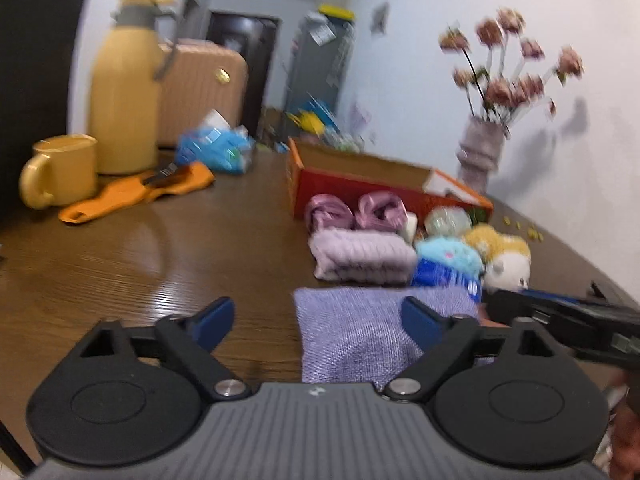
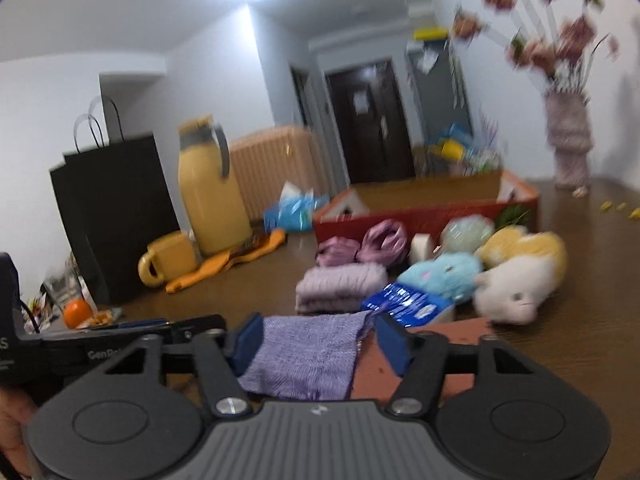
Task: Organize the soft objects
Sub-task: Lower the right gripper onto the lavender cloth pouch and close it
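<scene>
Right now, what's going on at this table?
A person is working both tongs over a folded purple knit cloth at the near edge of the wooden table. The right tongs straddle it, pads not visibly pressing; the left tongs stand open at its edge. Rolled socks and plush toys lie before the open red box.

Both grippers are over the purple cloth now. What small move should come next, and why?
Probably ease the right gripper down and close it on the purple knit cloth: the cloth lies flat between its open jaws, ungripped. The left gripper straddles only the cloth's edge, and the red box looks empty.
</scene>
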The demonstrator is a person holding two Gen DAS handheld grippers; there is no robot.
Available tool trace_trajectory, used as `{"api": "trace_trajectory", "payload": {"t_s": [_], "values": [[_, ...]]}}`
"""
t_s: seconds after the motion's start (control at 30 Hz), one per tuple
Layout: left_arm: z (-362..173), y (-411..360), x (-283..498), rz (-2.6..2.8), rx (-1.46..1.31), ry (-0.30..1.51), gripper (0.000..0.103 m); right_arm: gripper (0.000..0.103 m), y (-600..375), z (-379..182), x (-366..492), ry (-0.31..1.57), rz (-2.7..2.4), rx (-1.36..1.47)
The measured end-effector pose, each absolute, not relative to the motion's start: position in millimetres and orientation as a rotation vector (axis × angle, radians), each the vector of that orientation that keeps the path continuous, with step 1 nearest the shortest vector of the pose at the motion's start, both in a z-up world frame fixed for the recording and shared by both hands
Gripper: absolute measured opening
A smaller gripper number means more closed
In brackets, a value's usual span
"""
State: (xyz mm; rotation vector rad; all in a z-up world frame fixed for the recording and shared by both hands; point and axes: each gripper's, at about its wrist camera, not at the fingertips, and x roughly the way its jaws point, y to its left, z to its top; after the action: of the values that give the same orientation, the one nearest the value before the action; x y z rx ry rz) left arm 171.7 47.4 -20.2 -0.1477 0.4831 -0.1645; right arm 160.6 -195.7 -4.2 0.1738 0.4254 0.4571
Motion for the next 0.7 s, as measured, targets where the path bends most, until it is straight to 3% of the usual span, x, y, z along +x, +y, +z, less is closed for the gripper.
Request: {"api": "trace_trajectory", "payload": {"t_s": [0.13,0.2,0.27,0.3,0.37,0.47,0.7], "values": [[-35.8,53.1,184.7,-0.237,-0.19,0.549,0.06,0.059,-178.3,-14.0,201.5,0.508,0.453,0.127],[-39.2,58.1,187.0,-0.272,-0.246,0.557,0.039,0.059,-171.9,-18.4,214.6,0.543,0.469,0.113],[-38.6,63.5,187.1,-0.295,-0.284,0.557,0.02,0.052,-166.2,-21.2,223.3,0.553,0.47,0.1],[-37.8,64.6,187.2,-0.307,-0.291,0.555,0.014,0.04,-163.7,-21.9,226.1,0.555,0.469,0.089],[-36.2,66.6,187.5,-0.329,-0.303,0.559,0.007,0.008,-161.1,-24.1,231.7,0.57,0.469,0.075],[-31.4,68.0,187.2,-0.348,-0.313,0.555,0.001,0.003,-161.0,-29.4,236.8,0.603,0.496,0.098],[20.2,70.1,197.0,-0.425,-0.336,0.423,0.001,0.001,-170.7,-2.4,233.6,0.497,0.501,0.133]]}}
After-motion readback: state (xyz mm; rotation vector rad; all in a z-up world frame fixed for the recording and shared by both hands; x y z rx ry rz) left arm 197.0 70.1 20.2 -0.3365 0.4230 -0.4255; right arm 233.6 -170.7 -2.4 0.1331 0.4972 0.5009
